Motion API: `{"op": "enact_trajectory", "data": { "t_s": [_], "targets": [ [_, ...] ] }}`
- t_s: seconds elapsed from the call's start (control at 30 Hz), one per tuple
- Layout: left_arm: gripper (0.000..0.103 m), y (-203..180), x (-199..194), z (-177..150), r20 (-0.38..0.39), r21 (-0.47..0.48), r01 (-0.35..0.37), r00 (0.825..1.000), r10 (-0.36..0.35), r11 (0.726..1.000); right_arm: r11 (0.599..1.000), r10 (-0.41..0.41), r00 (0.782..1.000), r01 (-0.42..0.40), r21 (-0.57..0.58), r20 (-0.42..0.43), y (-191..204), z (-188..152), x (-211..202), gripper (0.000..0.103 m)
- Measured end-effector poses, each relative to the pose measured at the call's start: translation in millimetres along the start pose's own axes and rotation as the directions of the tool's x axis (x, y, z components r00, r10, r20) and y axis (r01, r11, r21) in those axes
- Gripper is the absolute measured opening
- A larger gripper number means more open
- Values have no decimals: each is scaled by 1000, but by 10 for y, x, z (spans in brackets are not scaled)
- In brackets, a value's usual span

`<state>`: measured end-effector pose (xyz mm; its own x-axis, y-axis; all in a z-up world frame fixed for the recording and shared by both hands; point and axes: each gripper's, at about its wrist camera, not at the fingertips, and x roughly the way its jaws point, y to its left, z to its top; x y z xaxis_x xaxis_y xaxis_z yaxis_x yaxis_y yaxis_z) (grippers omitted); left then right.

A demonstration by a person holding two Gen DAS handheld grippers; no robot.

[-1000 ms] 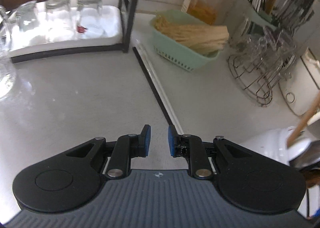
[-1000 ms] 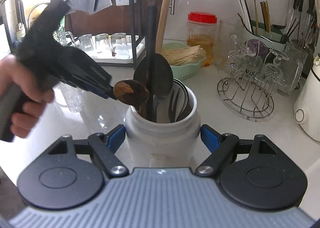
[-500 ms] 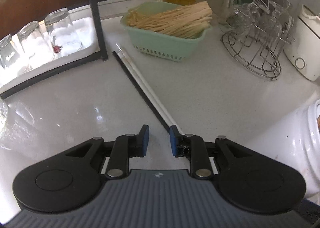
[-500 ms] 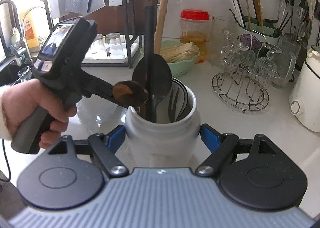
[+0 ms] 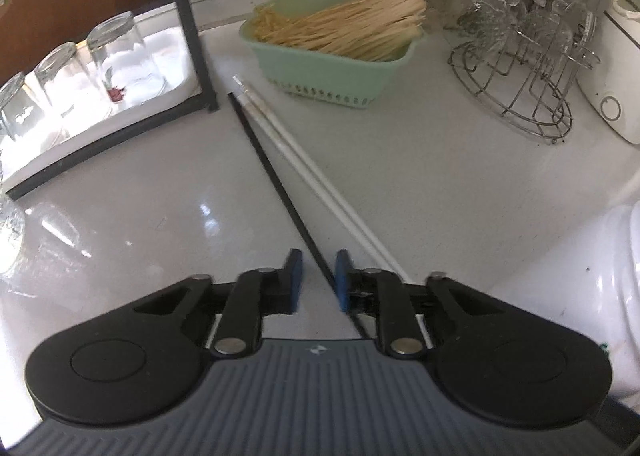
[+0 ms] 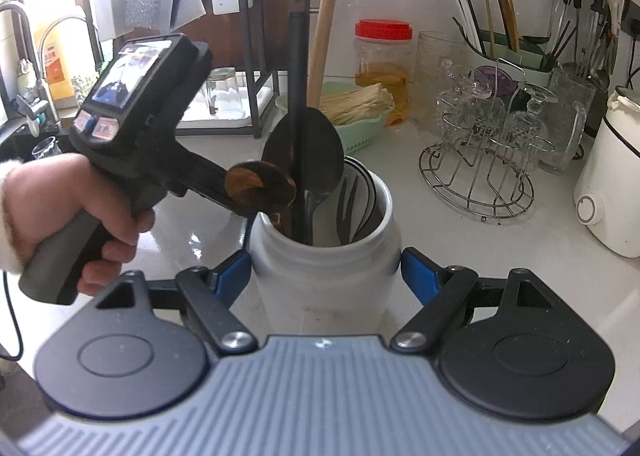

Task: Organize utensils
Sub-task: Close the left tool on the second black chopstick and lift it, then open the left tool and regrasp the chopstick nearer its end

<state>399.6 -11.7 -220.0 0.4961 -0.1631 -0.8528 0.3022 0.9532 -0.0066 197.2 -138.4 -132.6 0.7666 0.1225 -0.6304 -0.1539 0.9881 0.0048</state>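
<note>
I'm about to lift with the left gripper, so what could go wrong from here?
1. The left gripper is closing on the black chopstick right at its near end, so the stick may swing or slip out when lifted.
2. The two white chopsticks lie close beside it and may get knocked across the counter.
3. The white jar held by the right gripper is already crowded with tall utensils, so dropping a stick in could jam.

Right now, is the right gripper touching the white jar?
Touching. The right wrist view shows the right gripper with both blue pads pressed on the sides of the white jar.
</note>
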Motion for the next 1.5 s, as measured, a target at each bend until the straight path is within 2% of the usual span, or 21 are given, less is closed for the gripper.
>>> {"op": "enact_trajectory", "data": {
  "t_s": [0.27, 0.97, 1.23, 1.5],
  "targets": [
    [6, 154, -112, -150, -23, -71, -14, 1000, 13, 997, 1000, -3, 1000, 3, -1, -2, 1, 4, 2, 84],
    [4, 448, -859, -1017, -113, -218, -38, 994, 14, 975, 1000, 4, 1000, -4, -11, -16, 16, -2, -23, 84],
    [4, 567, -910, -1090, -137, -245, -25, 990, -9, 969, 1000, -3, 1000, 3, -5, -17, 58, -26, -55, 84],
    [5, 604, -860, -1083, -161, -225, -17, 987, -20, 974, 999, -29, 1000, 29, 16, -5, 86, -58, -66, 84]
  ]
}}
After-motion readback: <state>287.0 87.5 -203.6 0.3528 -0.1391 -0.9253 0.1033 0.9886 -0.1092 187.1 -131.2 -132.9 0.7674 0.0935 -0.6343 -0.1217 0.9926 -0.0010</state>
